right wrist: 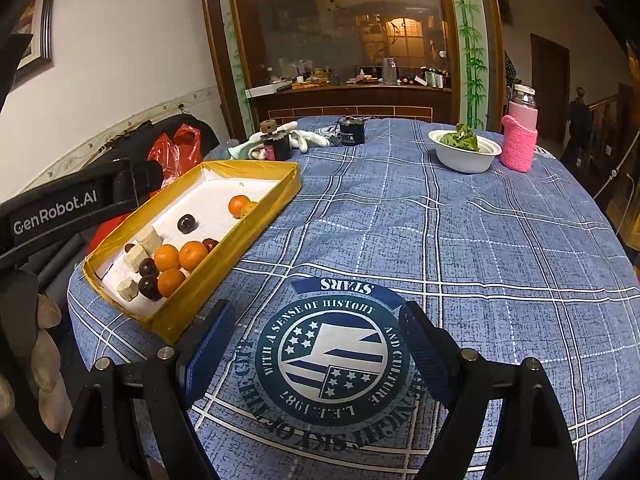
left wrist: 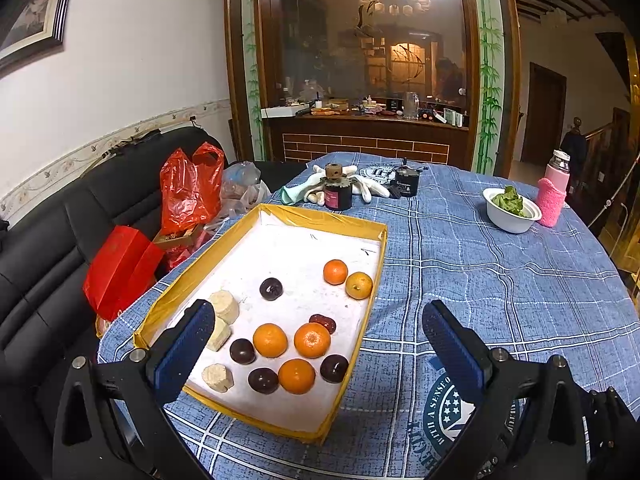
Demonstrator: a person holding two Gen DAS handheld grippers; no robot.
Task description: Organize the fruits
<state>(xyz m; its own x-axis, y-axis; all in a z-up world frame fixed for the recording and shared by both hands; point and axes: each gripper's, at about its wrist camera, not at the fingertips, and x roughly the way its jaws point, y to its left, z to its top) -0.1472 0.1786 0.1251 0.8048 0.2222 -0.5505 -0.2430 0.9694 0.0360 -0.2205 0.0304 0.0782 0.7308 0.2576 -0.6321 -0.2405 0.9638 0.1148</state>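
Note:
A yellow-rimmed tray (left wrist: 366,276) with a white floor lies on the blue checked tablecloth; it also shows in the right wrist view (right wrist: 256,224). In it lie several oranges (left wrist: 312,340), several dark plums (left wrist: 271,289), a red date (left wrist: 323,322) and pale banana chunks (left wrist: 224,306). My left gripper (left wrist: 320,344) is open and empty, held above the tray's near end. My right gripper (right wrist: 316,344) is open and empty over the round printed emblem (right wrist: 332,360), right of the tray. The left gripper's black body (right wrist: 72,208) shows at the left in the right wrist view.
A white bowl of greens (left wrist: 511,210) and a pink-sleeved bottle (left wrist: 554,192) stand at the far right. A dark jar (left wrist: 338,192), white gloves (left wrist: 372,188) and a black device (left wrist: 407,182) sit behind the tray. Red bags (left wrist: 188,188) lie on the black sofa at the left.

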